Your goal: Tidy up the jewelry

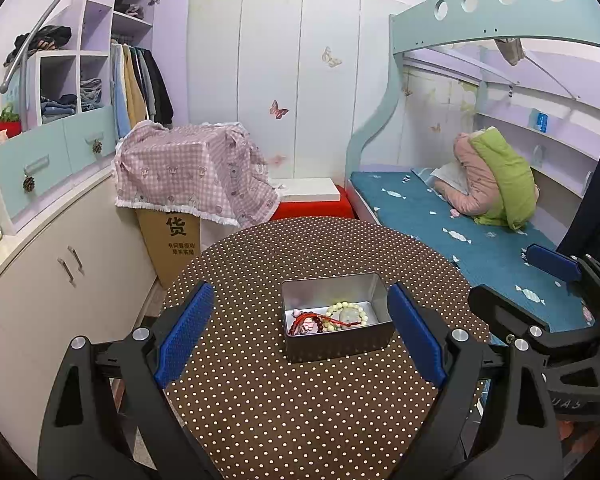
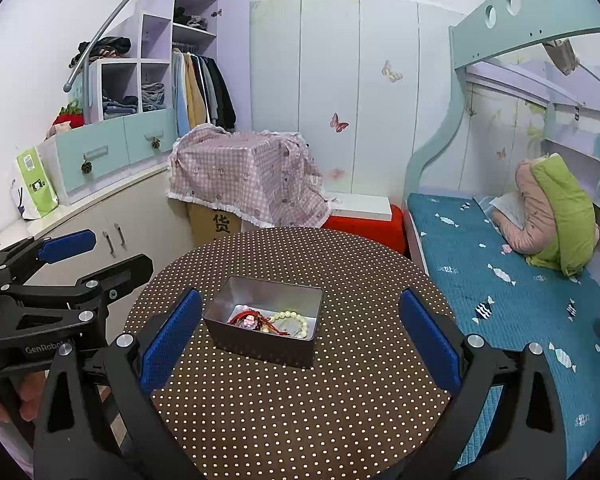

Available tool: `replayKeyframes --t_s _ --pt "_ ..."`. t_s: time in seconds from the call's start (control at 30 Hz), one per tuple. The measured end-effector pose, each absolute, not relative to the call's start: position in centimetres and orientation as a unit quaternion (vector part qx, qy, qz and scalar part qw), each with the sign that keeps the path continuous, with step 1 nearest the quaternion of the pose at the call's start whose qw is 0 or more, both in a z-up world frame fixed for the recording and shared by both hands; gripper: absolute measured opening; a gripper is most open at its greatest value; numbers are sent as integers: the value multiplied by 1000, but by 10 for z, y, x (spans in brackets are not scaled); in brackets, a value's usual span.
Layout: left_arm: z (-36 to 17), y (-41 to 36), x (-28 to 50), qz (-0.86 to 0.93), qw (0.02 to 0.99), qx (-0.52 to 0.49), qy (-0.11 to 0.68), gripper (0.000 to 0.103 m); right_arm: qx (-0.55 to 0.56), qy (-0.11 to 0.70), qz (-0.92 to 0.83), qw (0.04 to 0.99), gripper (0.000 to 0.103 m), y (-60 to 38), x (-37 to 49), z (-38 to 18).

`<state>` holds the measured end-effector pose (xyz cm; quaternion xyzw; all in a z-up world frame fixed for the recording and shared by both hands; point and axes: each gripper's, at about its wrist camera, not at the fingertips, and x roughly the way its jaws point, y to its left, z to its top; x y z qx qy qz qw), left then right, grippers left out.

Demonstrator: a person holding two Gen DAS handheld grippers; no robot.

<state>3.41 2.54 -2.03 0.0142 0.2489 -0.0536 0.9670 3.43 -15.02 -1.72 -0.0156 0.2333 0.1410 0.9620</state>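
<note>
An open metal tin (image 1: 336,344) stands on the round table with the brown dotted cloth (image 1: 300,408). Inside lie a pale bead bracelet (image 1: 350,312), a red cord bracelet (image 1: 320,320) and a small pink charm. My left gripper (image 1: 300,288) is open, its blue pads wide on either side of the tin and not pressing it. My right gripper (image 2: 300,294) is open too, with the tin (image 2: 260,348) just ahead near its left finger. Each view shows the other gripper at its edge: the right gripper (image 1: 504,272) and the left gripper (image 2: 120,250), both empty.
A bed with a teal cover (image 1: 460,232) runs along the table's right side. Behind the table stand a cardboard box under a pink checked cloth (image 1: 188,172) and a red stool (image 1: 312,208). White cabinets (image 1: 60,280) line the left.
</note>
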Motion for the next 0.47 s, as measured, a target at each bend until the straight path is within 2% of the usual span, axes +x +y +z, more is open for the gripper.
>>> replayKeyframes --t_s 0.47 --pt "-21 26 35 -52 967 15 248 90 -16 235 144 961 95 -151 37 -19"
